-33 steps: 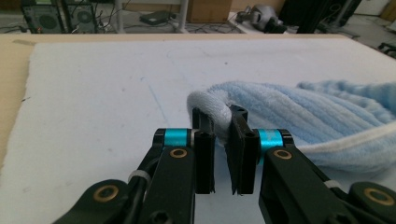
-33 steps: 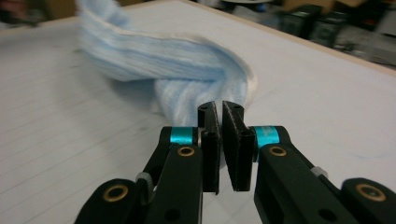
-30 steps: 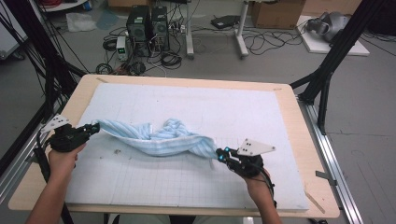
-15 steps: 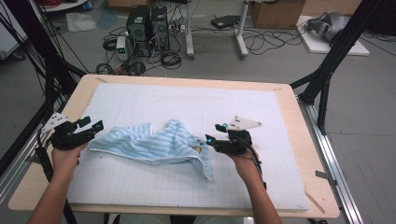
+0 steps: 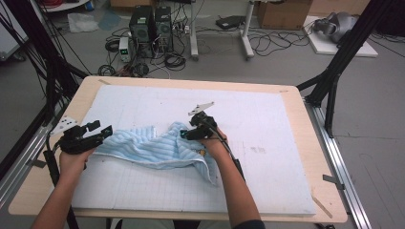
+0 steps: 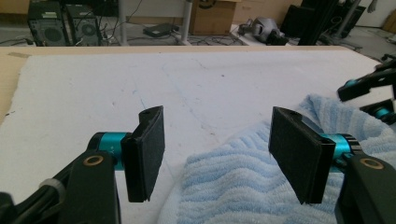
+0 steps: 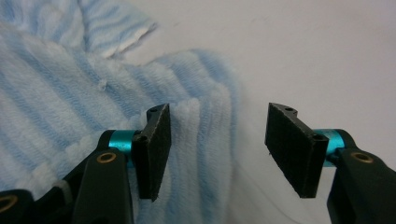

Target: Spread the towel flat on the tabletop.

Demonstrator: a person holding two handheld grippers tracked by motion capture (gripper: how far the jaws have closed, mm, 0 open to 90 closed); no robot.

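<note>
Blue striped towel (image 5: 157, 149) lies crumpled left of center in the high view, on the white mat (image 5: 267, 124) covering the table (image 5: 315, 157). Both tools have just let go: left tool (image 5: 98, 134) gapes wide at the towel's left end, right tool (image 5: 187, 135) stands half open over its top edge, nothing pinched.

A crumpled light-blue striped terry towel (image 5: 157, 148) is spread on the white foam board (image 5: 267, 119). The left gripper (image 5: 102, 133) is positioned at its left edge, the right gripper (image 5: 188, 136) over its right part, both with jaws parted.
</note>
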